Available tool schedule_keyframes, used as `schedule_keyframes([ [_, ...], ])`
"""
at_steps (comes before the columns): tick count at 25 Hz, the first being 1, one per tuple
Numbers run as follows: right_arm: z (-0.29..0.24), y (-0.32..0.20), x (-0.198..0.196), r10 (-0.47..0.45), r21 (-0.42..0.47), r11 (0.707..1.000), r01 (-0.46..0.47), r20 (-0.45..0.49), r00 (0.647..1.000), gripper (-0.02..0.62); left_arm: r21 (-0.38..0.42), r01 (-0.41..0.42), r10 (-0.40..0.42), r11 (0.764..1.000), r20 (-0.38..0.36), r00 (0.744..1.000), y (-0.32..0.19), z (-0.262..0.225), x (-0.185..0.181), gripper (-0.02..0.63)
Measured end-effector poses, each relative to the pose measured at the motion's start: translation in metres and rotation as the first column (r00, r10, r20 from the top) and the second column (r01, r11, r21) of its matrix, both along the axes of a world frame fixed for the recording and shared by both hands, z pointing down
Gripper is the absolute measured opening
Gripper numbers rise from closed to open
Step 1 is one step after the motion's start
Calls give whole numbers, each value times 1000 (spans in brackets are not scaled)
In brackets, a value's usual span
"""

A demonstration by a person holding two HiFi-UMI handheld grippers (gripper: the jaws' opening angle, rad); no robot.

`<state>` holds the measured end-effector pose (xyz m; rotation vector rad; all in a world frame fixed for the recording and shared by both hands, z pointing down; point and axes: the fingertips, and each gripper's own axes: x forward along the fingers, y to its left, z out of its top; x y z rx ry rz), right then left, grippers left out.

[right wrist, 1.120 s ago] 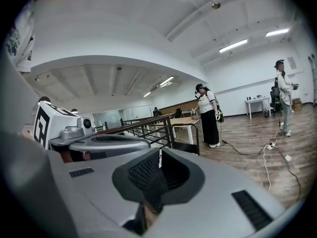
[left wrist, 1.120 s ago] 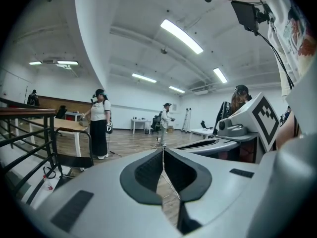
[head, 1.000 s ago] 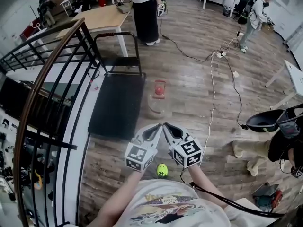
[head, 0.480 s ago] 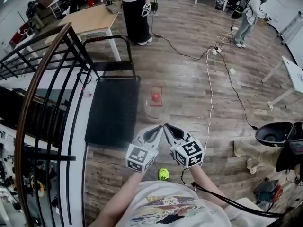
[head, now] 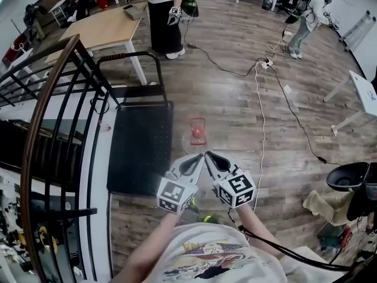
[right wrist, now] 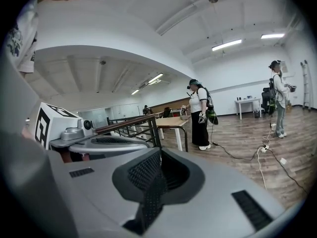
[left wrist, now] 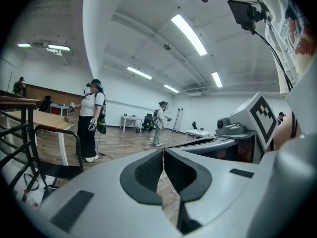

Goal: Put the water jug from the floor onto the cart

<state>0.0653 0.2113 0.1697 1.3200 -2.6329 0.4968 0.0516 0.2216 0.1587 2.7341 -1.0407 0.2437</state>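
The water jug is a clear bottle with a red cap, standing on the wooden floor just right of the cart. The cart is a low black platform with a black tube handle at its far end. In the head view my left gripper and right gripper are side by side, tips nearly touching, a short way in front of the jug. Both are shut with nothing between the jaws. The left gripper and right gripper views show closed pads; neither shows the jug.
A dark stair railing runs along the left of the cart. A wooden table and a standing person are beyond it. A white cable crosses the floor at right. Another person stands far right, and a black bin is at the right edge.
Both grippers, still shut, have moved forward across the floor together. The jug and cart now sit nearer to them in the head view.
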Motion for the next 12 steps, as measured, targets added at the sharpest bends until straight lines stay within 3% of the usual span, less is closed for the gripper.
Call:
schedule_keyframes([
  [12, 16, -53, -10, -5, -24, 1000, 5, -18, 1000, 23, -31, -2, 1, 1000, -7, 1000, -54, 17, -10, 14],
])
